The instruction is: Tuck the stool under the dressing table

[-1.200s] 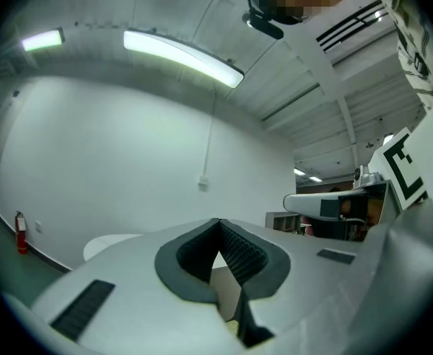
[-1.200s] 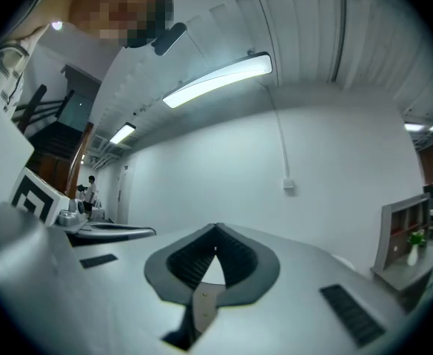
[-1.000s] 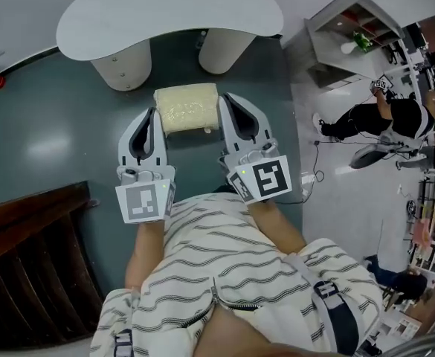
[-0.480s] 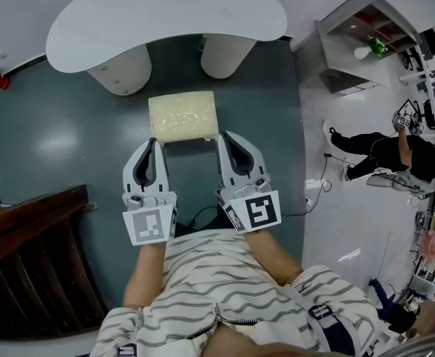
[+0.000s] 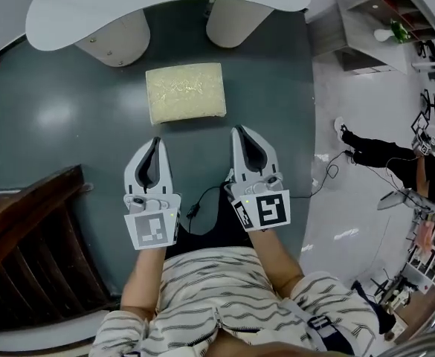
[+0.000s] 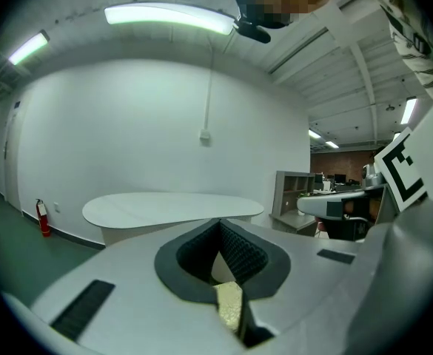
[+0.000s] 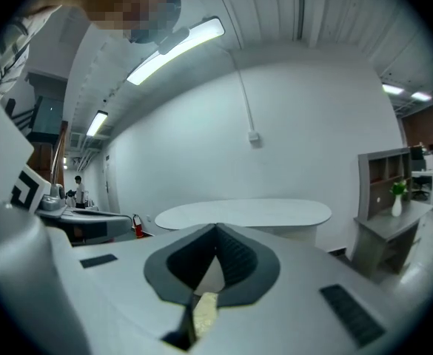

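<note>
The head view alone lays out the floor [image 5: 68, 117]: the white table [image 5: 165, 6] lies at the far edge on two rounded legs. The pale yellow stool [image 5: 185, 93] stands just near of those legs, out from under the top. The left gripper [image 5: 155, 141] and right gripper [image 5: 238, 130] lie side by side near of the stool, apart from it. Both gripper views look level instead, showing the wall and ceiling lights. In them the table [image 6: 172, 207] [image 7: 246, 213] is a thin slab, and the stool [image 6: 229, 305] [image 7: 203, 313] only a yellow sliver in the slot below the jaws. There the left gripper [image 6: 220, 224] and right gripper [image 7: 216, 228] each have jaws clenched together on nothing. A second ago the grippers flanked the stool's near corners. Now both have drawn back toward the person, while the stool keeps its place before the table.
</note>
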`<state>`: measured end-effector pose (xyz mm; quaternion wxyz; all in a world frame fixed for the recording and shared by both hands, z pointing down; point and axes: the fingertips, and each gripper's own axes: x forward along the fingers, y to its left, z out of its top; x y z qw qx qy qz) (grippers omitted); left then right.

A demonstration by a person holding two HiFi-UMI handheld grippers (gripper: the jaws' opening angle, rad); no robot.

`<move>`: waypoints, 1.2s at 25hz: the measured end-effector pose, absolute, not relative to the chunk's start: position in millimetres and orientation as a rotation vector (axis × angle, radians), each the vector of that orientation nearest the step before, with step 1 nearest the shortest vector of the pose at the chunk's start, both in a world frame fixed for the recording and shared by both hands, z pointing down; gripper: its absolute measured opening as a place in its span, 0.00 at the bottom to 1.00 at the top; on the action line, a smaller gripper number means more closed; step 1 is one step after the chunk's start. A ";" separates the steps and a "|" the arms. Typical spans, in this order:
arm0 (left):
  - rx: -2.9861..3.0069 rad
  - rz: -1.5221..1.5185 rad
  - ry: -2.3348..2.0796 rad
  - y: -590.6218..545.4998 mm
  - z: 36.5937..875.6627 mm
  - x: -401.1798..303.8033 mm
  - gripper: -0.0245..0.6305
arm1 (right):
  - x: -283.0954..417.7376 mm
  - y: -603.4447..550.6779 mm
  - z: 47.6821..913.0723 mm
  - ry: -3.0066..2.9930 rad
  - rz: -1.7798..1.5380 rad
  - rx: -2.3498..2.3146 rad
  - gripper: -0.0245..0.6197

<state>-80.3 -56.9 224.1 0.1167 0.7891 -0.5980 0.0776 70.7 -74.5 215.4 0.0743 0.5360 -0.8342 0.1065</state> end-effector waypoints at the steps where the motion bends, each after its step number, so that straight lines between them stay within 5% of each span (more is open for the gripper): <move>1: 2.306 0.240 -1.742 -56.1 233.7 -80.3 0.05 | 69.6 -74.6 223.4 -2.499 0.327 1.606 0.06; 30: 2.182 0.464 -1.668 -64.5 463.8 -87.4 0.05 | 71.0 -94.5 456.1 -2.331 0.536 1.473 0.06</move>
